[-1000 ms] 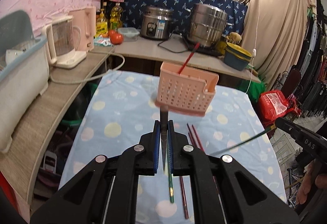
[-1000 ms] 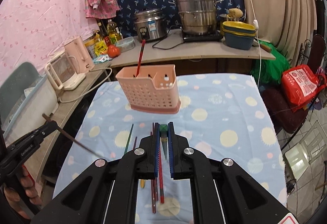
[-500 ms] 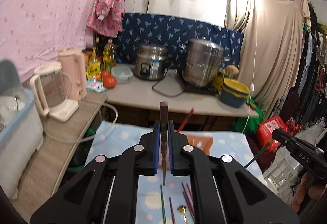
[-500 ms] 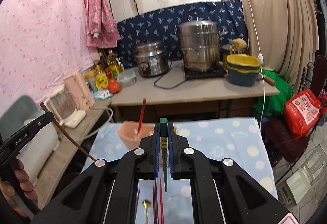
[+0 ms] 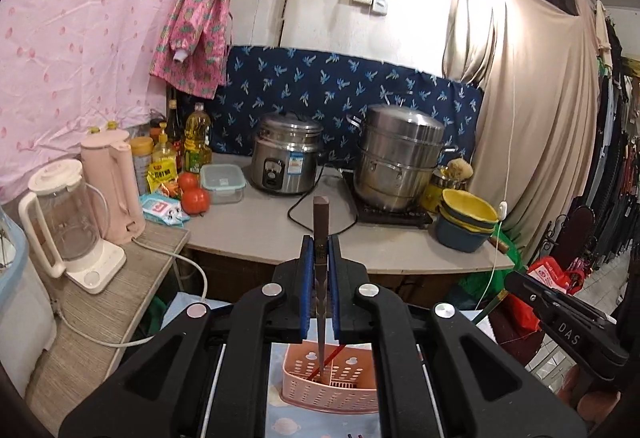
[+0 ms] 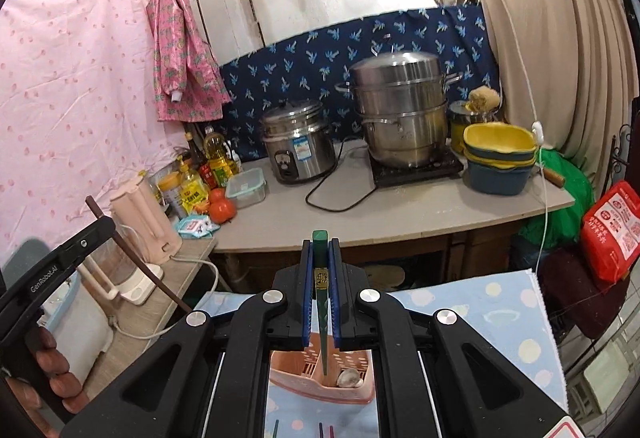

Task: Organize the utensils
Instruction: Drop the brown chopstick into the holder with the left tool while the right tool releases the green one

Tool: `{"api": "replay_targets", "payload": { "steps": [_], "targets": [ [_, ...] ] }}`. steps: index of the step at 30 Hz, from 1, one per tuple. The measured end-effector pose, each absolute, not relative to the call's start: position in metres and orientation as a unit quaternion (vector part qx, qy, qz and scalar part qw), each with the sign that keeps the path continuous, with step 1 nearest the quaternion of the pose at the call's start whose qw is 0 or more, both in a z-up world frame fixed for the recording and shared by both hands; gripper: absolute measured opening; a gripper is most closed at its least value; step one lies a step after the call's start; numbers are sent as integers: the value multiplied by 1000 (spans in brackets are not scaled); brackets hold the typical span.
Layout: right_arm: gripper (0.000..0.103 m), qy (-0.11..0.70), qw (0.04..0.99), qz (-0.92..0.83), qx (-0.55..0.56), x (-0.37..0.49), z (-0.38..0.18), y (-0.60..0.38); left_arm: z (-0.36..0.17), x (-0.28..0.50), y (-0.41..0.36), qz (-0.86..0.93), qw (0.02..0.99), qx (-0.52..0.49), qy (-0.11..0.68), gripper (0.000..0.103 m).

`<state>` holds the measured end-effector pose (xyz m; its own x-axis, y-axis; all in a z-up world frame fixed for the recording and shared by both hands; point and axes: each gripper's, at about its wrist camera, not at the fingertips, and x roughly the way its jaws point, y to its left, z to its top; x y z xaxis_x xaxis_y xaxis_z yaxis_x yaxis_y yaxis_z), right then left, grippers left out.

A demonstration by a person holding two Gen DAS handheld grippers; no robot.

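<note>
Each hand-held gripper pinches 1 chopstick upright above the caddy: the left hand-held gripper (image 5: 320, 286) grips a brown chopstick (image 5: 320, 238) whose tip hangs over the pink caddy (image 5: 328, 390), where a red chopstick (image 5: 334, 354) already leans; the right hand-held gripper (image 6: 320, 286) grips a green chopstick (image 6: 321, 250) pointing down into the caddy's other compartment, beside what looks like a spoon (image 6: 349, 378). The step in hand appears to be dropping the sticks in; the next move likely calls for lowering each tip inside the wall, then parting the fingers. More chopsticks lie on the dotted cloth (image 6: 500, 314) of the bench. "GenRobot.AI" reads on the left tool seen from the right wrist, "DAS" on the right tool seen from the left. Beyond, a rice cooker (image 6: 300, 146) and steamer (image 6: 400, 106) stand on the far counter.
</note>
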<state>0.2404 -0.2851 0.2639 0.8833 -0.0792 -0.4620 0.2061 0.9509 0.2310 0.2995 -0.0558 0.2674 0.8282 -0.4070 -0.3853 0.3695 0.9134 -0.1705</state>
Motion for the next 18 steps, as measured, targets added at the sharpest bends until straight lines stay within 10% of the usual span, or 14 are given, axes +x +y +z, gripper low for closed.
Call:
{"api": "replay_targets", "payload": {
  "steps": [9,13,18],
  "targets": [
    [7,297,944,-75,126,273,198,-285,198,337,-57,-185,941,-48,279,9],
    [40,278,949,-107,107,260,195,-282,187,337,-52,-165,943,-49,283,38],
    [41,275,949,-106,114,244,196,-284,183,331,-43,-161,942,-57,290,42]
  ]
}}
